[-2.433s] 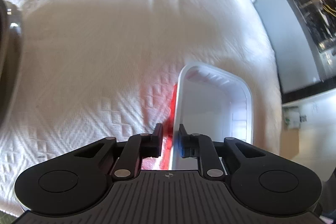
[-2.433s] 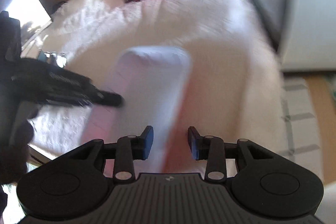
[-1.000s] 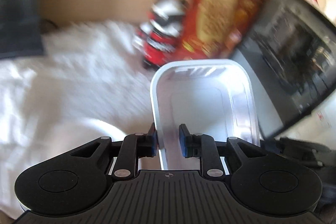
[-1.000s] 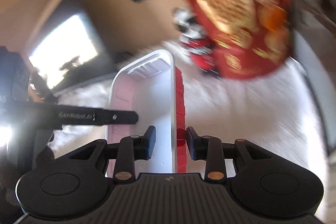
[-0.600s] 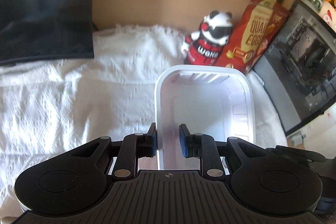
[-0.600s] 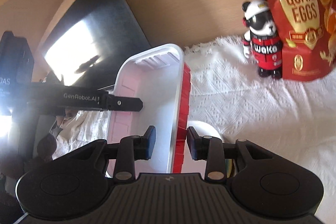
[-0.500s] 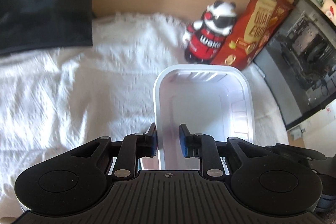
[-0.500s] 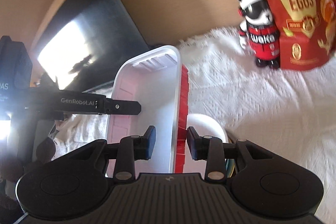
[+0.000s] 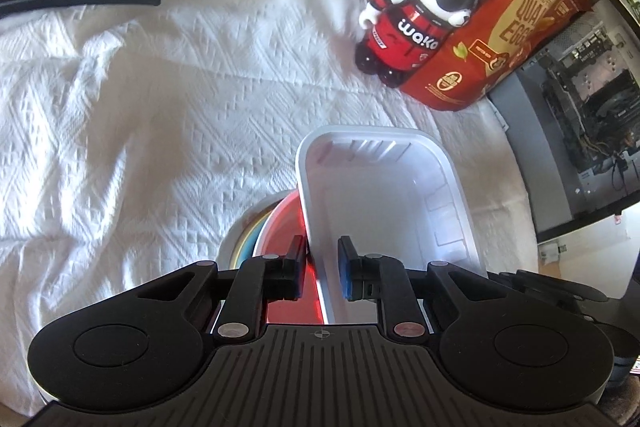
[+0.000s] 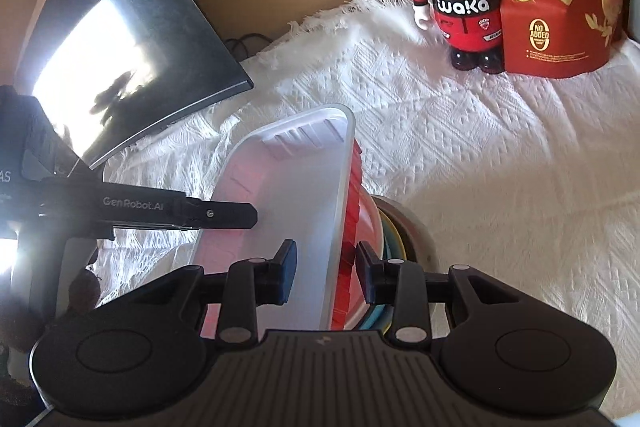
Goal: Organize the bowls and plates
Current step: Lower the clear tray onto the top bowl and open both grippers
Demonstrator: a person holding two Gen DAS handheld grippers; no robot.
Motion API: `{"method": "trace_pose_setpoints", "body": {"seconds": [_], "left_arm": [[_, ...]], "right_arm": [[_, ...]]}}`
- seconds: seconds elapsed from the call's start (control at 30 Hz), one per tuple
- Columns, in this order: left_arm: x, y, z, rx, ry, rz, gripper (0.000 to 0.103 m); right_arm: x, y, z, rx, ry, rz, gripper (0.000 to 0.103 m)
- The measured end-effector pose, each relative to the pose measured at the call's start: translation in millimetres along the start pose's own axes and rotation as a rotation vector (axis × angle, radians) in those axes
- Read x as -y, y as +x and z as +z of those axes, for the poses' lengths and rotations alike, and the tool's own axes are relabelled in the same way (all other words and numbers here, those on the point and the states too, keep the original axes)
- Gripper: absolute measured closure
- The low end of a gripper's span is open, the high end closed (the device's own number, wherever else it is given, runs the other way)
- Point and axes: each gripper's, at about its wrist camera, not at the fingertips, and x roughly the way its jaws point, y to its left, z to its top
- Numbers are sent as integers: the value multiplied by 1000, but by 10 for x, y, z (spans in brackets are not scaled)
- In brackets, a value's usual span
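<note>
A white rectangular container with red outer walls (image 9: 384, 195) is held above the white cloth by both grippers. My left gripper (image 9: 321, 267) is shut on its left rim. My right gripper (image 10: 326, 271) is shut on its right rim and red wall; the container also shows in the right wrist view (image 10: 288, 195). Under the container sits a stack of bowls and plates (image 9: 260, 231), red on top, then teal, yellow and white; it shows to the right in the right wrist view (image 10: 394, 231). The left gripper's finger reaches in from the left there.
A panda figure in red (image 9: 416, 15) and a red quail-egg bag (image 9: 504, 39) stand at the back of the white cloth (image 9: 140, 107). A dark monitor (image 10: 128, 47) leans at the back left. An open computer case (image 9: 584, 107) stands at the right.
Both grippers have lifted the container off the cloth and carried it over the bowl stack, then tilted down. The stack has come into view beneath it.
</note>
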Motion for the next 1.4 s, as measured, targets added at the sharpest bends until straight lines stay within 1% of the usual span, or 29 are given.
{"method": "trace_pose_setpoints", "body": {"seconds": [0.13,0.23,0.33,0.43,0.63,0.83,0.9,1.1,1.23,1.4], "left_arm": [[-76,-65,-13,5,-39,12,84],[-87,-110,-6,17,-36,18,84],[-62,-55,-37,0,-35,23,84],[-34,-10,-71,0,-36,26,84],[-31,-40,-46,16,-35,21,84],[-66,-123,-36,1,-51,-3,84],[-53,-166,-51,-1,-42,-3,84],[12,-272,-66,29,-24,-12,84],[-3,-276,-37,43,-28,-17,84],[-42,-194,-48,20,-45,-16,84]], "right_arm": [[-33,40,-9,-16,-8,23,70],[-96,65,-28,-26,-25,40,70],[-111,98,-33,-25,-42,21,70],[-64,117,-41,-27,-45,1,70],[-24,139,-44,-39,-41,23,70],[-37,110,-18,-15,-60,20,70],[-29,86,-4,-11,-63,27,70],[-72,18,43,17,-94,34,70],[-127,-15,77,38,-131,26,69],[-121,31,91,26,-130,26,69]]}}
